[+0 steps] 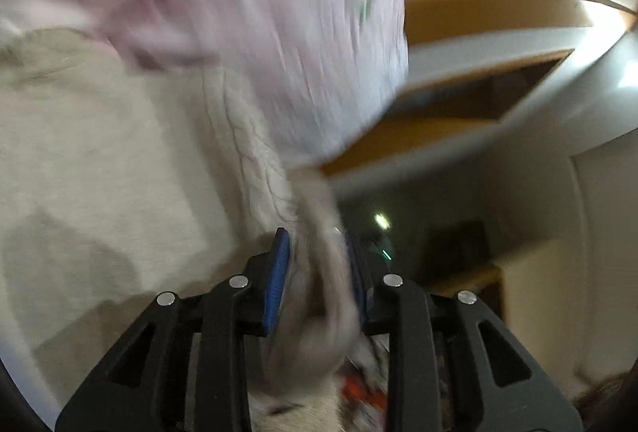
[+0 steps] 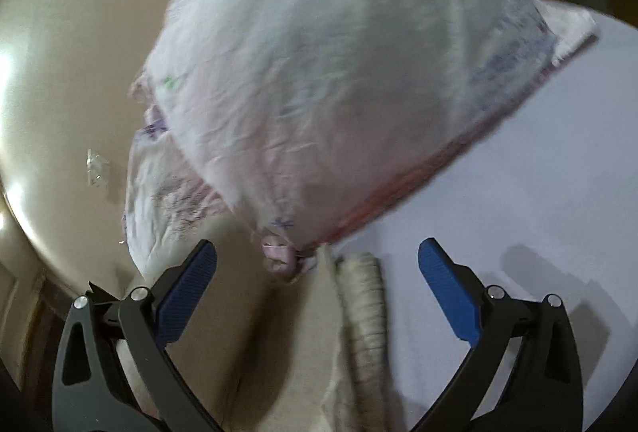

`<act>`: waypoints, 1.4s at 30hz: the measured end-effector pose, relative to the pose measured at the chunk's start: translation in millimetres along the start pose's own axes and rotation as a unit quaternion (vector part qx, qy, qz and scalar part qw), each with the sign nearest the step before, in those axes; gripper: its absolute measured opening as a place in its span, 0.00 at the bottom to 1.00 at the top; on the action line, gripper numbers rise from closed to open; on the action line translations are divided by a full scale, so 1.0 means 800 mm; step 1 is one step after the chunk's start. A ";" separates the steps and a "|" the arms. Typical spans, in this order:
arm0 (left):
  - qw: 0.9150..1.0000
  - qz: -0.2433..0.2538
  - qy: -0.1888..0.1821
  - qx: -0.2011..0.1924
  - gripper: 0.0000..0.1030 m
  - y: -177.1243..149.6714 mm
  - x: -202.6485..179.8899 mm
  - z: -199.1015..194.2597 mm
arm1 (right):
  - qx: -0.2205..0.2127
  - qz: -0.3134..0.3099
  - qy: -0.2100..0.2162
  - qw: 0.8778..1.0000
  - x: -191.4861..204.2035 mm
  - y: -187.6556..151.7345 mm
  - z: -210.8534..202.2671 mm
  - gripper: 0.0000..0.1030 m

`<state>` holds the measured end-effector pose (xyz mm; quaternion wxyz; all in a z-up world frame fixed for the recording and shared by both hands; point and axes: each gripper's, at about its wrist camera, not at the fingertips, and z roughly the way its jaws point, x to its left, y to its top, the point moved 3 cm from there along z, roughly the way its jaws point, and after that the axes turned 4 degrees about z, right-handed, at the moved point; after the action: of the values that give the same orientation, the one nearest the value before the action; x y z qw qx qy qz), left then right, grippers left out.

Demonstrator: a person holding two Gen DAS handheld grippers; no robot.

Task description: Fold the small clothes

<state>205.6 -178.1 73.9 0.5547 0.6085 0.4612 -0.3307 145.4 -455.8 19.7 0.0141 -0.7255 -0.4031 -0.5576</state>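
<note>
Your left gripper point(image 1: 315, 252) pinches a bunched edge of the cream knit garment point(image 1: 99, 153) between its blue pads, while your right gripper point(image 2: 317, 264) hangs with fingers spread wide, gripping nothing. The cream piece lies on the white table point(image 2: 538, 193), its ribbed cuff point(image 2: 363, 296) just below the right gripper. A pale printed garment point(image 2: 319, 73) lies rumpled beside it, blurred. Judging by this, folding has barely started; both pieces look unfolded.

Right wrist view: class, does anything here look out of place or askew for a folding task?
Yes. The pink printed garment is bunched and tilted, lying partly over the cream knit garment rather than flat. The right gripper is open and holds nothing, while the left gripper pinches cream fabric.
</note>
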 end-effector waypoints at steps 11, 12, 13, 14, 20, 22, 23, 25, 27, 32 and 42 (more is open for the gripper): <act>0.948 0.056 0.311 -0.042 0.66 -0.018 0.073 -0.128 | 0.200 0.021 -0.036 0.979 -0.012 -0.042 0.066 0.98; 0.950 0.042 0.308 -0.028 0.67 -0.023 0.086 -0.128 | 0.206 0.013 -0.038 0.978 -0.009 -0.046 0.069 0.98; 0.951 0.038 0.305 -0.022 0.67 -0.027 0.087 -0.117 | 0.208 0.011 -0.034 0.978 -0.007 -0.049 0.070 0.98; 0.952 0.039 0.305 -0.008 0.71 -0.031 0.093 -0.109 | 0.210 0.010 -0.030 0.977 -0.006 -0.051 0.072 0.98; 0.941 0.066 0.333 0.004 0.71 -0.051 0.103 -0.076 | 0.219 -0.018 -0.039 0.975 0.012 -0.075 0.086 0.58; 0.939 0.082 0.335 0.006 0.53 -0.058 0.103 -0.090 | 0.222 -0.027 -0.036 0.974 0.026 -0.086 0.089 0.45; 0.942 0.085 0.325 0.003 0.45 -0.058 0.099 -0.096 | 0.224 -0.031 -0.022 0.974 0.035 -0.092 0.089 0.44; 0.946 0.099 0.309 -0.001 0.42 -0.059 0.085 -0.130 | 0.232 -0.052 -0.004 0.971 0.057 -0.107 0.093 0.40; 0.931 0.137 0.336 -0.020 0.42 -0.061 0.069 -0.165 | 0.253 -0.078 0.012 0.964 0.080 -0.129 0.105 0.39; 0.883 0.171 0.434 -0.050 0.48 -0.058 0.074 -0.221 | 0.195 -0.166 -0.110 0.960 0.104 -0.145 0.122 0.55; 0.844 0.213 0.482 -0.105 0.95 -0.124 0.015 -0.227 | 0.182 -0.192 -0.158 0.951 0.117 -0.146 0.127 0.11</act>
<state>97.9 -1.9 56.0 0.3800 0.7123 0.5618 0.1806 160.9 -275.7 8.2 -0.0252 -0.6988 -0.6261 -0.3450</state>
